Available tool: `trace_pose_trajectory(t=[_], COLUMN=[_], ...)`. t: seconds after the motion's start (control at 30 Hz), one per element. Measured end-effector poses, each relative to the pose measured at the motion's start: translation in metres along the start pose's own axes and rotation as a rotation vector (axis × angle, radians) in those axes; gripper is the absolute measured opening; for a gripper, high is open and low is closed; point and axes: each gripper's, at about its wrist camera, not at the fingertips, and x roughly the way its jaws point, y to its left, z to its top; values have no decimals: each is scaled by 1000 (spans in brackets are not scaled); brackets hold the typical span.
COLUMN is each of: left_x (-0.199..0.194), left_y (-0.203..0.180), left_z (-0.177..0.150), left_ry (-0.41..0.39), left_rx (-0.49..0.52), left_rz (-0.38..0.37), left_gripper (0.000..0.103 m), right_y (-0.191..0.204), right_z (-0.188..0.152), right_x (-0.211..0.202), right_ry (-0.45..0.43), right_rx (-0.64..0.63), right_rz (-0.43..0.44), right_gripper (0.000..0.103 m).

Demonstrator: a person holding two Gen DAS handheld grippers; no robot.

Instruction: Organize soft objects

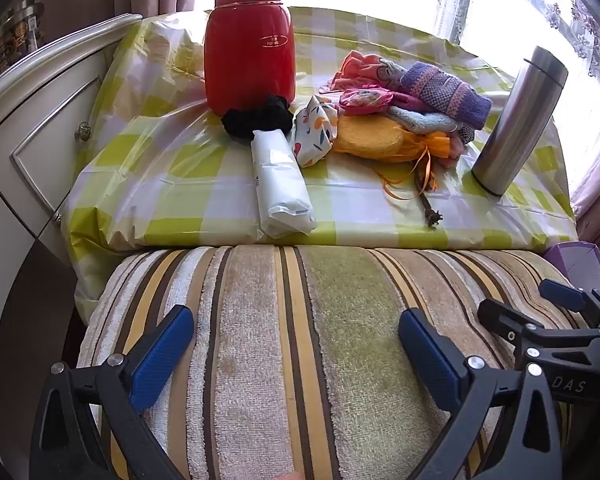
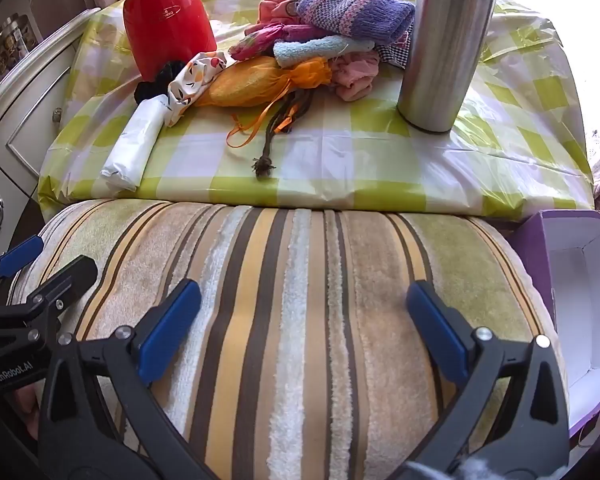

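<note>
A heap of soft things lies on the checked tablecloth (image 1: pixel 172 176): a purple knitted cloth (image 1: pixel 448 88) (image 2: pixel 352 12), a light blue towel (image 2: pixel 316 50), a yellow sponge in an orange mesh bag (image 1: pixel 372 140) (image 2: pixel 252 80), a flowered white cloth (image 1: pixel 316 132), a black scrunchie (image 1: pixel 260 116) and a white packet (image 1: pixel 280 184) (image 2: pixel 134 144). My left gripper (image 1: pixel 296 324) and right gripper (image 2: pixel 304 296) hover side by side over a striped towel-covered cushion (image 1: pixel 300 380) (image 2: pixel 300 320), well short of the heap. Both are open with nothing between the fingers.
A red flask (image 1: pixel 248 40) (image 2: pixel 164 20) stands at the table's back left, and a steel tumbler (image 1: pixel 516 120) (image 2: pixel 444 48) to the right of the heap. An open purple box (image 2: pixel 580 300) sits right of the cushion. A white cabinet (image 1: pixel 28 140) flanks the left.
</note>
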Motion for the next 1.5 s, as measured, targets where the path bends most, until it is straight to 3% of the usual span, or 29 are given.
trace_pose_trajectory(t=[1.5], left_x=[2], left_y=[-2], left_z=[0], left_ry=[9], left_rx=[0], left_rz=[4], left_gripper=[103], right_y=[0], right_z=[0], right_x=[-1], right_ry=[-11], right_rx=[-3], right_rz=[-3], right_gripper=[103])
